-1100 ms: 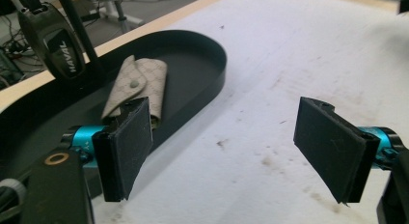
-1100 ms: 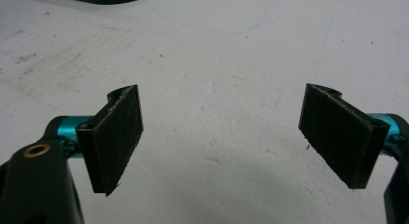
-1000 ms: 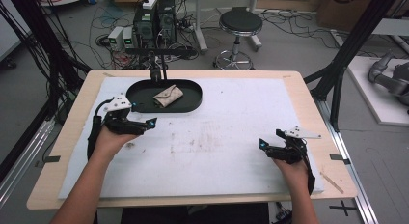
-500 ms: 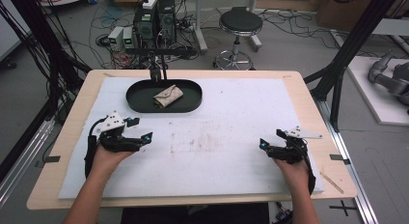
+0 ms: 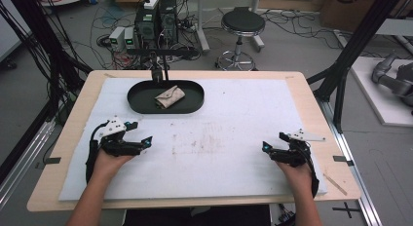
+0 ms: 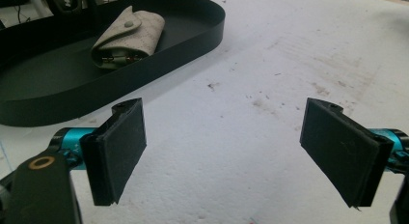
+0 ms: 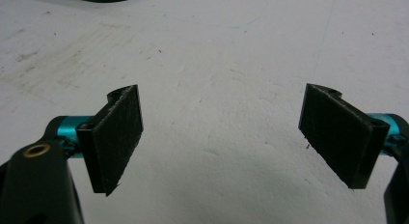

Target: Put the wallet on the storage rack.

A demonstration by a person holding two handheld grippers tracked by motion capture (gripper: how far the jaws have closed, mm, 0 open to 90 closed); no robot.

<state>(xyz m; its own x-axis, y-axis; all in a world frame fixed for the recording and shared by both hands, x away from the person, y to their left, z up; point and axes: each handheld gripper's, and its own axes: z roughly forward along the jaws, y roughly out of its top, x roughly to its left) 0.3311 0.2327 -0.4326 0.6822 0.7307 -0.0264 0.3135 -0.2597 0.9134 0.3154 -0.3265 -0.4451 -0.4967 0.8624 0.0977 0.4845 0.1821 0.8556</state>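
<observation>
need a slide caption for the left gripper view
Left gripper with jaws wide open over the white foam mat, facing a beige snap pouch lying in a black oval tray.

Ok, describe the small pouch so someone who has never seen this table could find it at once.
On the white mat covering the table, look at the far left for a black oval tray. Inside lies the pouch: beige fabric, folded over with a snap button, the sole pale thing in the dark tray.

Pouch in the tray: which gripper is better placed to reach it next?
Probably the left gripper: it sits near the black tray holding the pouch, jaws open and empty. The right gripper rests farther across the table.
</observation>
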